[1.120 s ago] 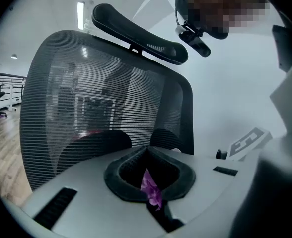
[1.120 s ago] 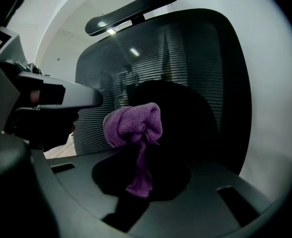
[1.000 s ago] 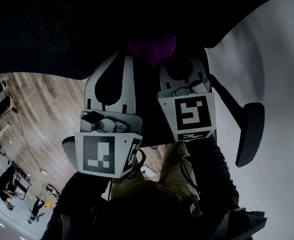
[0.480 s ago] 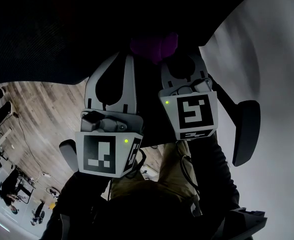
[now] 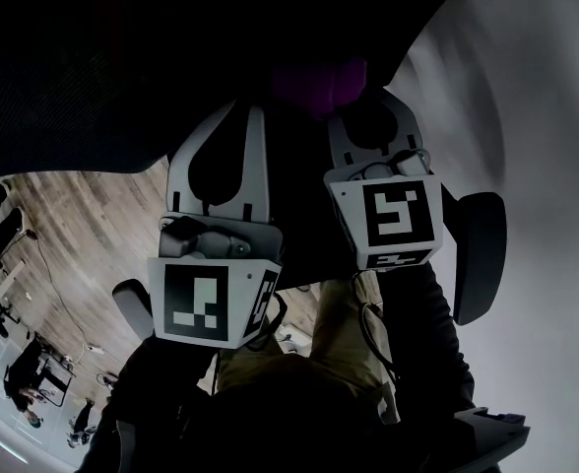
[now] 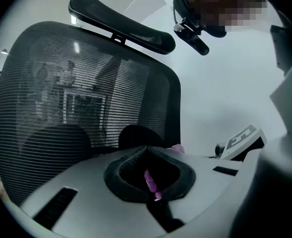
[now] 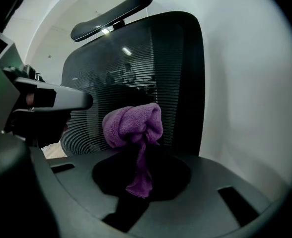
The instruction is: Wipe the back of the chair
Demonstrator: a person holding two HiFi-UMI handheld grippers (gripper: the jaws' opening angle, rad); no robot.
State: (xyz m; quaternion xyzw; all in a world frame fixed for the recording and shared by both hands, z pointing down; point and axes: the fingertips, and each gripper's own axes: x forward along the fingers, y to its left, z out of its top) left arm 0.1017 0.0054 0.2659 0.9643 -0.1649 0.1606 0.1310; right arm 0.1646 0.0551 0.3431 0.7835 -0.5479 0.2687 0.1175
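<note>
**Cloth held at the chair back, wiping stroke about to go on**

The black mesh chair back stands upright and fills both gripper views, with its black curved headrest on top and a white wall beside it. In front of the mesh, near its lower middle part, is the bunched purple microfibre cloth. The right gripper has its jaws closed firmly on the neck of this cloth, so the thick bundle stands above the jaws and a short tail hangs below. Whether the bundle really presses on the mesh I cannot tell; it is very near.

The left gripper is just beside it. Its jaws are nearly together and a thin purple strip sits in the seam between them, so it seems to pinch one end of the same cloth.

In the head view the black armrest is at the right.

I judge the wiping step is in hand. The next move calls for pushing the bundle flat on the mesh and drawing it across in even passes, without the jaws catching the weave.
</note>
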